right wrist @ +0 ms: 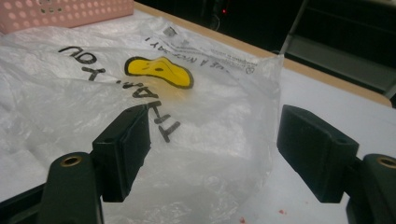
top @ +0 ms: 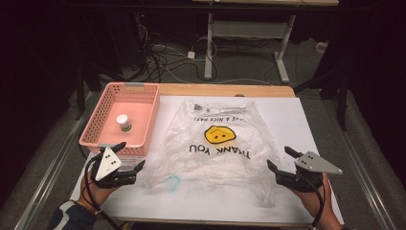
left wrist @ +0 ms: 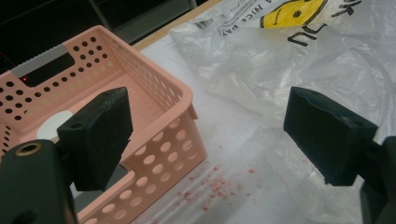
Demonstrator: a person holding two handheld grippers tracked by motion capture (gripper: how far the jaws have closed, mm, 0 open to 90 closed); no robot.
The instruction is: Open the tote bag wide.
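A clear plastic bag (top: pixel 215 143) printed with a yellow smiley and "THANK YOU" lies crumpled flat on the white table top. My left gripper (top: pixel 130 154) rests at the bag's near left corner, beside the pink basket (top: pixel 98 125), open with nothing between its jaws. In the left gripper view the left gripper (left wrist: pixel 210 135) spans the basket's corner (left wrist: pixel 187 100) and the bag's edge (left wrist: pixel 289 60). My right gripper (top: pixel 278 157) stands open at the bag's near right side. The right gripper (right wrist: pixel 217 149) looks over the bag (right wrist: pixel 93 93), touching nothing.
A small white-lidded jar (top: pixel 123 122) stands in the perforated basket. A pale blue ring (top: pixel 173 182) shows at the bag's near edge. Red specks (left wrist: pixel 210 186) dot the table near the basket. Desk legs and cables lie on the floor beyond the far edge.
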